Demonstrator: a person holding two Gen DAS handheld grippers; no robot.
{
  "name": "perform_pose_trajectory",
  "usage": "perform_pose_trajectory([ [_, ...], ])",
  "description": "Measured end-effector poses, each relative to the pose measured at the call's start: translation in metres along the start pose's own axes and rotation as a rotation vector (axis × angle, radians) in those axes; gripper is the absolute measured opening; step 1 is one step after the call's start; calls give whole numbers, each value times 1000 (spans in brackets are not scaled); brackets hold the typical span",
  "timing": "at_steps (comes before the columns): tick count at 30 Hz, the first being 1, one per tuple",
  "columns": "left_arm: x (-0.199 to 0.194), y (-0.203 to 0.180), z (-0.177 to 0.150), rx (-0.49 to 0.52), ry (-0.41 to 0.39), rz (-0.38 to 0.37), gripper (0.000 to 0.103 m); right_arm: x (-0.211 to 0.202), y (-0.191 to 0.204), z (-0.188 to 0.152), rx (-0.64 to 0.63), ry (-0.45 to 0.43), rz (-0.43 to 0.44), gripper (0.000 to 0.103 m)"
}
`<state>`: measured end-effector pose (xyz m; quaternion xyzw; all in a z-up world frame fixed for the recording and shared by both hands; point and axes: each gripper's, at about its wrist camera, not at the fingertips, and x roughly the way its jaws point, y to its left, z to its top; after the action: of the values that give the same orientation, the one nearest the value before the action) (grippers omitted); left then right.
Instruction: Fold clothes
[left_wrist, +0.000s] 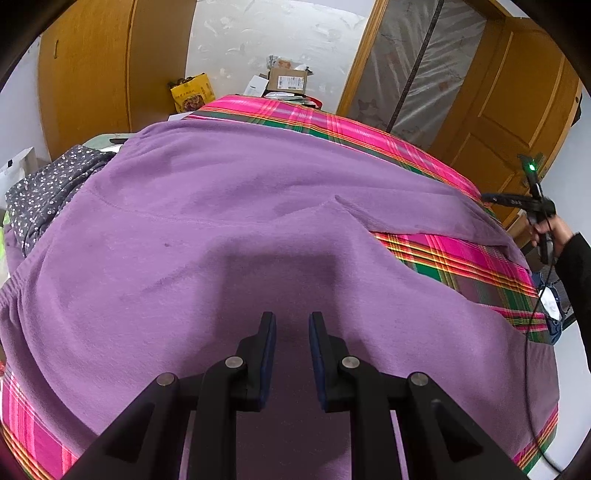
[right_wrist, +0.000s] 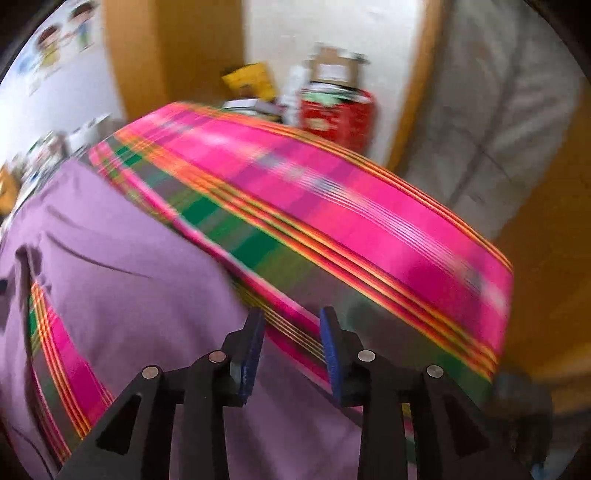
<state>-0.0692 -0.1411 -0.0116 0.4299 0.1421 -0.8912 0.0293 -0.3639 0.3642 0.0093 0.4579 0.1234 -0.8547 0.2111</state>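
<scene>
Purple fleece garment (left_wrist: 221, 221) lengthwise across plaid cloth (left_wrist: 461, 254)

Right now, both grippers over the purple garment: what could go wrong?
1. Both the left gripper and right gripper are open and empty; a closing pinch may also catch the plaid sheet beneath the purple garment.
2. The cable hangs by the bed's edge and could snag.

Empty, parted right gripper (right_wrist: 291, 317) above blurred purple garment (right_wrist: 122, 288) and plaid sheet (right_wrist: 332, 206), perhaps untouching.
</scene>
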Motion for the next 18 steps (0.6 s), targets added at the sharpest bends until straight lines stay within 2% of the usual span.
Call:
perform_pose_trajectory([
  [8,2,-11,1,24,9,-8,19,-34,-87,-75,286,-21,-20,36],
  [10,2,-16,2,34,10,-10,19,-35,-95,-90,314,-12,13,50],
  [12,2,-21,2,42,12,-10,19,-31,-96,-102,306,13,38,51],
  [15,4,-29,3,53,15,-11,19,-35,-89,-109,277,2,43,51],
  [16,4,-32,3,59,15,-11,19,-35,-87,-110,263,6,25,48],
  [17,4,-35,3,64,16,-11,19,-35,-86,-110,250,11,2,31],
  [18,4,-37,3,68,16,-13,19,-36,-87,-111,245,13,-10,8],
])
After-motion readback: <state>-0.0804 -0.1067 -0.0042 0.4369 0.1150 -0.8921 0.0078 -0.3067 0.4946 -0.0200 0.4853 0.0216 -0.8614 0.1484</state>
